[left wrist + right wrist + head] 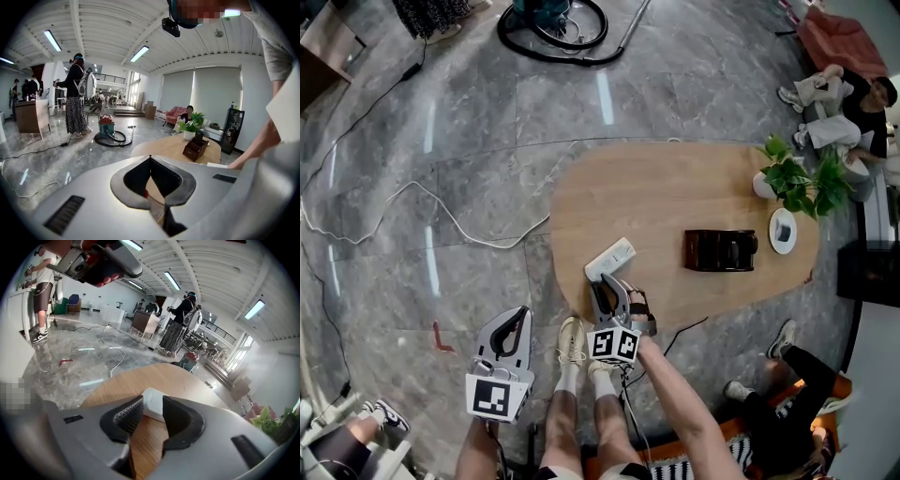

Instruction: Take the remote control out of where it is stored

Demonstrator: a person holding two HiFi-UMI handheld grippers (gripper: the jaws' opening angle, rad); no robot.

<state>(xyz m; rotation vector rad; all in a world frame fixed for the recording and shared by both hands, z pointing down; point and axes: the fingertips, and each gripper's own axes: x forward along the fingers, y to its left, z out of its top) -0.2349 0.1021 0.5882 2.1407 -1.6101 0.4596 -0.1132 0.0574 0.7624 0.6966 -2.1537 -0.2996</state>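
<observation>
The white remote control lies slanted on the oval wooden table, near its front edge. My right gripper is shut on the remote's near end; in the right gripper view the white remote sits pinched between the two dark pads of the right gripper, just over the tabletop. The dark holder box stands apart to the right on the table. My left gripper hangs over the floor, left of the table, shut and holding nothing; its tips meet in the left gripper view.
A potted plant and a white dish stand at the table's right end. A white cable runs over the grey floor to the left, and a vacuum with its hose lies beyond. People sit at the right.
</observation>
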